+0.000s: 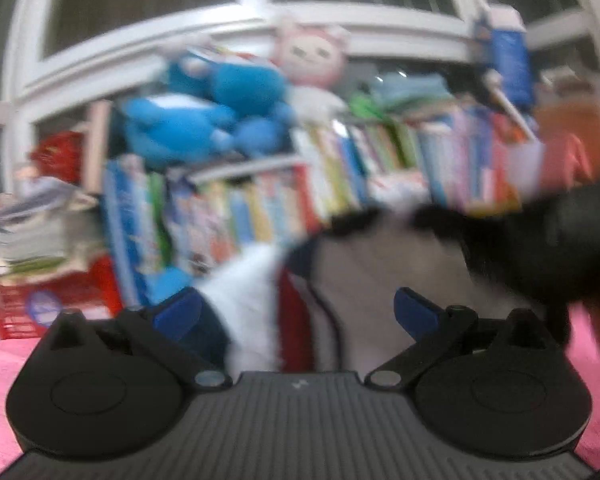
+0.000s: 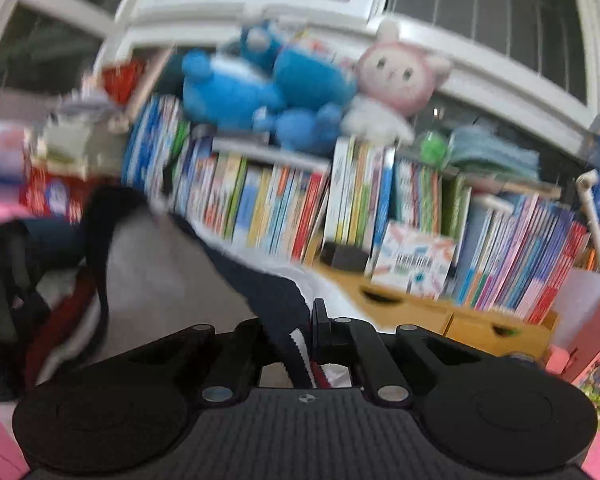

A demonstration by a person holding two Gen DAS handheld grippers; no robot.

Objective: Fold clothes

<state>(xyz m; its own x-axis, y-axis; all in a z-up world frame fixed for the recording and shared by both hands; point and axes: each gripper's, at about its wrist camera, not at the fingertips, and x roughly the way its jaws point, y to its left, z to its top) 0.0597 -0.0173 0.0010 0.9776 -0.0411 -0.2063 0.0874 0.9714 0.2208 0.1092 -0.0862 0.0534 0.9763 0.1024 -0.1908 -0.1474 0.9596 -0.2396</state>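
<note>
A grey garment [image 1: 364, 280] with navy, white and red trim hangs in the air, blurred by motion. In the left wrist view my left gripper [image 1: 296, 312] stands open, its blue fingertips [image 1: 178, 312] wide apart, with the white and red trim [image 1: 256, 300] loose between them. The dark blurred shape at the right is the right gripper [image 1: 540, 240], at the garment's upper edge. In the right wrist view my right gripper [image 2: 300, 332] is shut on the garment's navy and white edge [image 2: 276, 292]. The grey body of the garment [image 2: 160, 272] stretches left toward the dark left gripper [image 2: 4, 280].
A bookshelf [image 2: 300, 208] packed with colourful books fills the background, with a blue plush [image 2: 252, 88] and a pink plush [image 2: 400, 76] on top. A wooden drawer box [image 2: 420, 308] sits below right. A red basket [image 1: 32, 312] stands left on the pink surface [image 1: 4, 380].
</note>
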